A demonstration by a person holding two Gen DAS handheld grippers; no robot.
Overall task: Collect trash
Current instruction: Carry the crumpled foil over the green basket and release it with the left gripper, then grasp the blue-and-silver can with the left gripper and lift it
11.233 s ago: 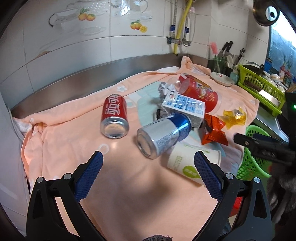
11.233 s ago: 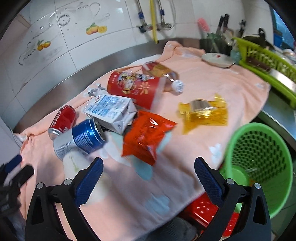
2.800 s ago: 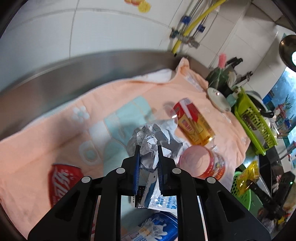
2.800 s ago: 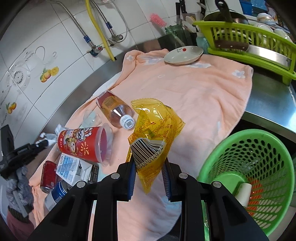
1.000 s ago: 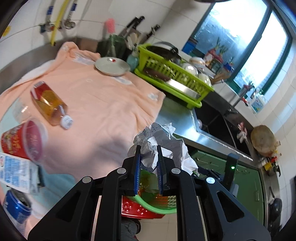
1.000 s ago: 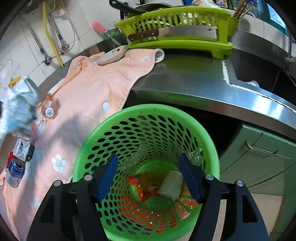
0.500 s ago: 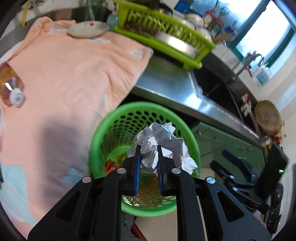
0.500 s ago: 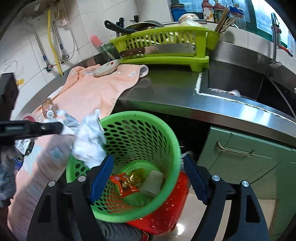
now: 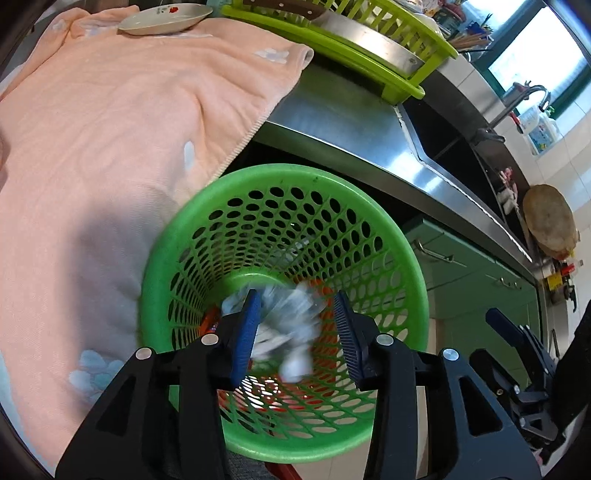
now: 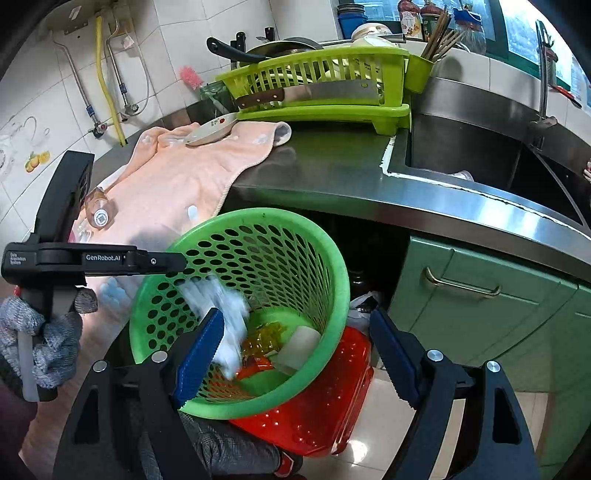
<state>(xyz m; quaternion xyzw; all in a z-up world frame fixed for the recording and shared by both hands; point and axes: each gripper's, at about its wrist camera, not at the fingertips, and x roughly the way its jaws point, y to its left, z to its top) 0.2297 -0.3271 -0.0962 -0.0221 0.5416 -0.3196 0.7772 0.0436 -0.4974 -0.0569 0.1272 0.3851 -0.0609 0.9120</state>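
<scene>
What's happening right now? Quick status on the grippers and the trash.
Left gripper over the green basket, jaws opening. Crumpled paper wad blurred, dropping into the basket. Right gripper open, empty. Nothing blocks the basket mouth.

White tiled wall [image 10: 159, 33], steel counter [image 10: 332, 166] with sink [image 10: 480, 155]; green cabinets [image 10: 480, 306], bright window [image 9: 532, 48], pale floor tiles [image 10: 369, 454]

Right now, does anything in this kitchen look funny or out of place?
Yes. The green plastic basket sits tilted on a red crate. A big kitchen knife lies along the lime dish rack's front, blade exposed.
</scene>
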